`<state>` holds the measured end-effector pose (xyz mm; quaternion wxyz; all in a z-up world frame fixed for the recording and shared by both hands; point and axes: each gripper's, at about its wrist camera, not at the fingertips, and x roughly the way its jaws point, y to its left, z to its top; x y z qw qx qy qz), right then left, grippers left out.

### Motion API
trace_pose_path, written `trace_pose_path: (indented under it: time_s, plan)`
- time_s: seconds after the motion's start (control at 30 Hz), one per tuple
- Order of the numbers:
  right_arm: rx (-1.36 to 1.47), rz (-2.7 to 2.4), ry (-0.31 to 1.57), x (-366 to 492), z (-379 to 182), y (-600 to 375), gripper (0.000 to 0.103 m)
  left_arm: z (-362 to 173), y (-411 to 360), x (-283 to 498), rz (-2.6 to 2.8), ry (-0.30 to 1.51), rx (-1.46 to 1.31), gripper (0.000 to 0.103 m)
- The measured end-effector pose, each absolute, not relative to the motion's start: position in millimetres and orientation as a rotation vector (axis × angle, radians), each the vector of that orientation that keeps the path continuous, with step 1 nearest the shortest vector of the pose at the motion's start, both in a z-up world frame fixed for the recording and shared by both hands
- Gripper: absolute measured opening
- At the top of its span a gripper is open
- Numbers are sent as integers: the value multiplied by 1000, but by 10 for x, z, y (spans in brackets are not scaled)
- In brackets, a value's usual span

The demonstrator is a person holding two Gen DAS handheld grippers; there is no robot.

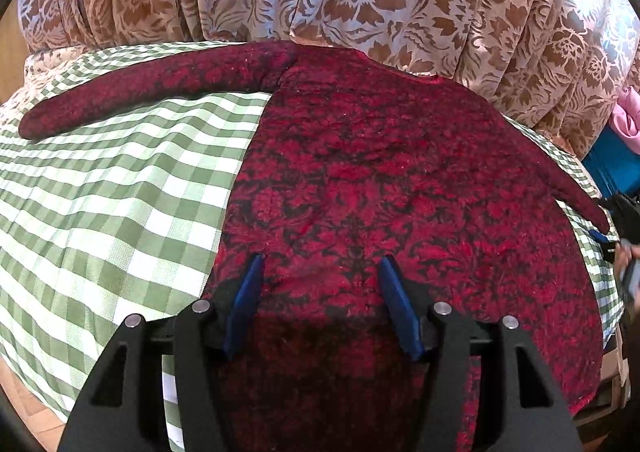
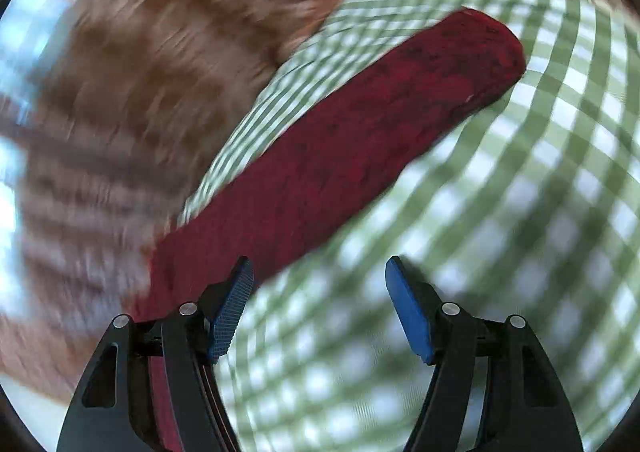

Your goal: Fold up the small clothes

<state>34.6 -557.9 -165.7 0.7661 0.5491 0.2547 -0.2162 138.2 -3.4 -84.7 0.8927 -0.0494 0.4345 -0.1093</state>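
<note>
Top (image 1: 360, 172) lay flat on the checked cloth (image 1: 120, 192), sleeves spread. Left gripper (image 1: 320, 264) hovered over the hem, jaws wide, holding nothing. Right gripper (image 2: 320, 264) also wide and empty — right sleeve (image 2: 340, 140) ran diagonally ahead from its left jaw, cuff far. Right hand nearer that sleeve; view blurred.

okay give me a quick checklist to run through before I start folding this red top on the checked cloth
1. Red top spread flat on the checked cloth: ok.
2. Left sleeve laid out straight: ok.
3. Right sleeve laid out straight: ok.
4. Left tongs open and empty over the body: ok.
5. Right tongs open and empty: ok.
6. Right view steady enough to aim: not ok, blurred.
</note>
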Motion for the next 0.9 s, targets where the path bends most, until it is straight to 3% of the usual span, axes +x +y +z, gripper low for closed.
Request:
trace_pose_path:
  time_s: [0.07,0.13,0.17,0.2,0.43,0.53,0.57,0.6,0.67,0.9]
  plan:
    - [1221,-518,547,428,-1692,-5743,67,-845,-55,1384,-218,905,-97,62]
    - [1171,-567,601,533,-1682,-5840,42,-839,-82,1388,-209,909,-79,62]
    - [1114,-611,652,577,-1671,-5905,17,-840,-89,1386,-208,910,-70,62]
    - [1054,-630,674,612,-1647,-5961,11,-844,-92,1384,-207,911,-67,62]
    - [767,-792,788,720,-1657,-6123,9,-860,-127,1386,-200,921,-56,64]
    - [777,-761,783,642,-1616,-6109,14,-809,-75,1392,-214,928,-95,64]
    - [804,-741,776,614,-1599,-6120,26,-776,-33,1389,-217,927,-117,64]
    - [846,-706,758,535,-1572,-6083,50,-751,0,1383,-215,924,-136,64]
    - [838,-663,735,419,-1462,-5898,73,-674,115,1332,-211,915,-184,64]
    - [798,-217,824,282,-1325,-4679,74,-686,500,999,-153,942,-199,68]
